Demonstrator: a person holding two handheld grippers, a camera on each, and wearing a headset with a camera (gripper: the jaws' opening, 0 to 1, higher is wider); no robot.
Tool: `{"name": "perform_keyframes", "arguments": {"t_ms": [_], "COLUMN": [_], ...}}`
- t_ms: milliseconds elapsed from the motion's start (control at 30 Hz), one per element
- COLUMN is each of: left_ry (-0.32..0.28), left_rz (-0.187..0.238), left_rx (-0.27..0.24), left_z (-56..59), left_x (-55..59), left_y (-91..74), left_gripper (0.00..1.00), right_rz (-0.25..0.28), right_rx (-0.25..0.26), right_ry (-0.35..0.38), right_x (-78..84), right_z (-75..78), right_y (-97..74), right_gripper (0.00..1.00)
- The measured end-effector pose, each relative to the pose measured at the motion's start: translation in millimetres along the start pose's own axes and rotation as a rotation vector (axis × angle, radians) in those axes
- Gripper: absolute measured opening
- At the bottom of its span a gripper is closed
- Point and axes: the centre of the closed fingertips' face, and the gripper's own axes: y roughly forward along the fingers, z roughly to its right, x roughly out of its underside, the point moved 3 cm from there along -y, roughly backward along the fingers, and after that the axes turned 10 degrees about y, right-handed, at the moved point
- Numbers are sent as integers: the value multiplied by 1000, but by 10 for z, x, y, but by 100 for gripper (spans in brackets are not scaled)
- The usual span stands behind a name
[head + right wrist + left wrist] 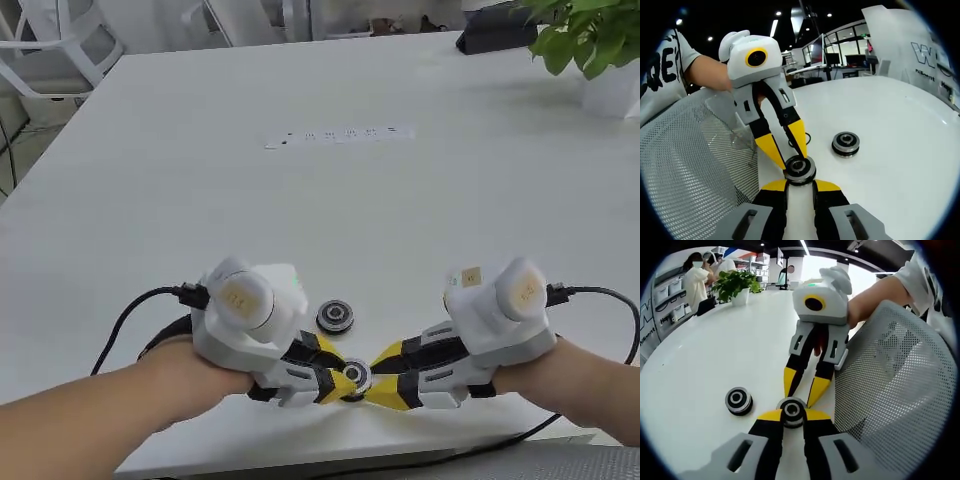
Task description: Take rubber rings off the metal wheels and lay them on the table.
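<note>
Wheel (352, 376) sitting between both tongs at worktop (400, 200) front edge.
I am pinching it with my left tongs (338, 380) and right tongs (373, 384) from opposite sides; second wheel (335, 316) is lying just beyond.

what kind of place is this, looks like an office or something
Probably an open-plan office or showroom rather than a workshop: a big white table with a potted plant on it, a mesh office chair pulled up close, and ceiling spotlights overhead.
</note>
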Motion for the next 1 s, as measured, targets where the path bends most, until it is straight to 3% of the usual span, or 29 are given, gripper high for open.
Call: {"name": "perform_keyframes", "arguments": {"t_ms": [333,1000], "left_ry": [64,48], "left_rz": [-10,-3], "left_rx": [-44,-62], "left_z": [-1,-7], "left_x": [-4,-10], "left_y": [29,35], "left_gripper": [7,7], "right_rz": [-1,1], "right_rx": [9,15], "right_ry": [-17,6], "right_x": [7,19], "right_z": [7,6], "right_y": [-1,-6], "right_gripper": [15,11]}}
